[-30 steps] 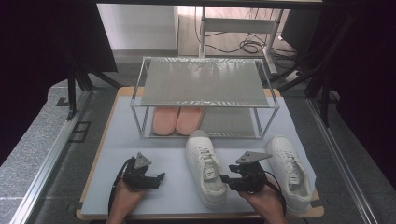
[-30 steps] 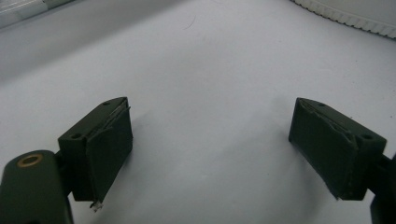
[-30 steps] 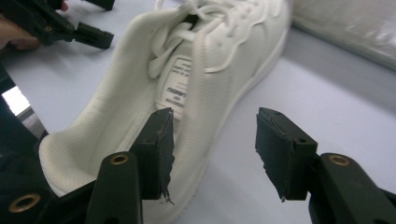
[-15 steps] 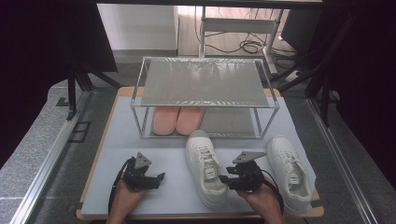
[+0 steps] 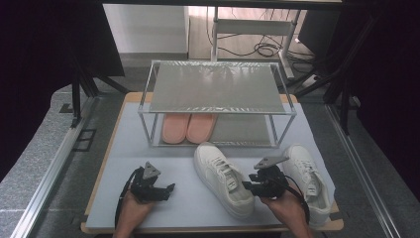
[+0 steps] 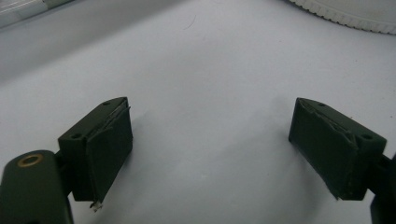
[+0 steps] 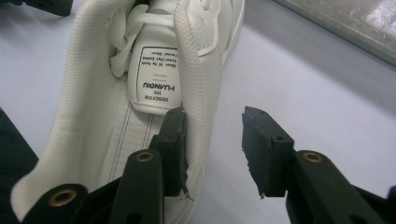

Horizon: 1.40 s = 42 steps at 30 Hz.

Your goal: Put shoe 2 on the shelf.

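Observation:
Two white sneakers lie on the white mat (image 5: 198, 203). The nearer one (image 5: 223, 178) points toward the rack, and its twin (image 5: 307, 173) lies at the right. My right gripper (image 5: 249, 186) is open at the nearer sneaker's heel end. In the right gripper view, this gripper (image 7: 212, 149) straddles the side collar of the sneaker (image 7: 93, 116): one jaw is inside the shoe, the other outside with a gap. My left gripper (image 5: 166, 191) rests at the front left, open, over bare mat. In the left gripper view it (image 6: 210, 144) holds nothing, and a sneaker sole (image 6: 345, 18) edges in at the top right.
A two-level metal shoe rack (image 5: 215, 87) stands at the back of the table. A pair of pink slippers (image 5: 188, 128) sits on the left of its lower shelf. The table's wooden edge (image 5: 208, 230) runs along the front.
My right gripper has shifted slightly at the nearer sneaker's collar. The left gripper and both shoes have stayed where they were.

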{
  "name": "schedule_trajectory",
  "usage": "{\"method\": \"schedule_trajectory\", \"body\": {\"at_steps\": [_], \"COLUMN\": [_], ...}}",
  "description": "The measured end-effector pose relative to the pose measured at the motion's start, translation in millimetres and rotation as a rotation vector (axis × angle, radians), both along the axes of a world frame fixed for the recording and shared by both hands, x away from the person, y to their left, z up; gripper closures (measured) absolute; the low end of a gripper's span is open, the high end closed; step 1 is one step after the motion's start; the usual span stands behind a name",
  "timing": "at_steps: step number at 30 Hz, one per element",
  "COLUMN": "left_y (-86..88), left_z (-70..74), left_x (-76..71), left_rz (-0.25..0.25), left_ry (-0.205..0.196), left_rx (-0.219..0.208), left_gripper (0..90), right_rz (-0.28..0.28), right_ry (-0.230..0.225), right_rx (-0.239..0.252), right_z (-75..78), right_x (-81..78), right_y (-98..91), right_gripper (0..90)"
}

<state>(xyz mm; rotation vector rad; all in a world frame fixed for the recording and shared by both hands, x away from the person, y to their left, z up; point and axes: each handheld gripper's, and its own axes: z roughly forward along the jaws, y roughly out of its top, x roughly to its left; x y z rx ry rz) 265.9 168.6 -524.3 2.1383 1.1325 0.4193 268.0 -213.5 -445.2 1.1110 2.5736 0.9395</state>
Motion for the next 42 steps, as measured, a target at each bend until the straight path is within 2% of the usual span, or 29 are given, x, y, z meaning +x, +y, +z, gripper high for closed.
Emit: {"method": "schedule_trajectory", "body": {"at_steps": [5, 6, 8, 12, 14, 17, 18, 19, 20, 22, 23, 24, 25, 26, 35, 36, 40, 42], "left_y": [-0.1, -0.2, -0.1, -0.1, -0.4, -0.4, -0.4, -0.4, -0.2, -0.2, -0.2, -0.2, -0.2, -0.2, -0.2, -0.2, -0.3, -0.3], "left_z": [-0.1, -0.1, -0.1, -0.1, -0.3, -0.3, -0.3, -0.3, -0.1, -0.1, -0.1, -0.1, -0.1, -0.1, -0.1, -0.1, -0.2, -0.2], "left_x": [0.0, 0.0, 0.0, 0.0, -0.1, -0.1, 0.0, 0.0, 0.0, 0.0, 0.0, 0.0, 0.0, 0.0, 0.0, 0.0, 0.0, 0.0], "left_rz": [0.001, 0.002, 0.001, 0.002, 0.005, 0.005, 0.005, 0.005, 0.002, 0.002, 0.002, 0.002, 0.002, 0.002, 0.003, 0.003, 0.003, 0.003], "left_ry": [-0.001, -0.001, -0.001, -0.001, -0.002, -0.002, -0.002, -0.002, -0.001, -0.001, -0.001, -0.001, -0.001, -0.001, -0.001, -0.001, -0.001, -0.001], "left_rx": [-0.001, -0.002, -0.002, -0.003, -0.006, -0.006, -0.006, -0.006, -0.003, -0.003, -0.003, -0.003, -0.003, -0.003, -0.004, -0.003, -0.004, -0.004], "left_gripper": [13.5, 13.5, 13.5, 13.5, 13.5, 13.5, 13.5, 13.5, 13.5, 13.5, 13.5, 13.5, 13.5, 13.5, 13.5, 13.5, 13.5, 13.5], "right_rz": [0.023, 0.030, 0.032, 0.029, 0.028, 0.035, 0.034, 0.034, 0.033, 0.032, 0.027, 0.027, 0.028, 0.024, -0.020, -0.027, -0.026, -0.018], "right_ry": [0.010, 0.027, 0.031, 0.053, 0.087, 0.112, 0.145, 0.145, 0.173, 0.185, 0.211, 0.211, 0.222, 0.255, 0.313, 0.330, 0.353, 0.367], "right_rx": [-0.025, -0.028, -0.033, -0.012, 0.017, 0.040, 0.064, 0.064, 0.092, 0.107, 0.144, 0.144, 0.164, 0.206, 0.308, 0.329, 0.359, 0.390], "right_z": [-0.9, -2.7, -3.8, -4.2, -3.8, -4.2, -4.2, -4.2, -4.4, -4.5, -4.8, -4.8, -5.3, -6.1, -3.2, -1.5, 0.2, 2.2], "right_x": [1.3, 3.0, 3.7, 5.9, 8.2, 11.2, 14.3, 14.3, 17.3, 18.4, 20.1, 20.1, 20.8, 21.6, 25.5, 26.0, 27.0, 27.4], "right_y": [5.6, 7.8, 9.1, 9.9, 7.6, 5.6, 3.7, 3.7, 1.3, 0.2, -2.1, -2.1, -3.4, -5.4, -12.6, -13.7, -15.6, -16.7], "right_gripper": [63.8, 64.8, 65.7, 75.7, 79.1, 79.9, 80.5, 80.5, 80.9, 81.0, 81.1, 81.1, 81.1, 81.3, 81.8, 82.2, 82.5, 82.4]}}
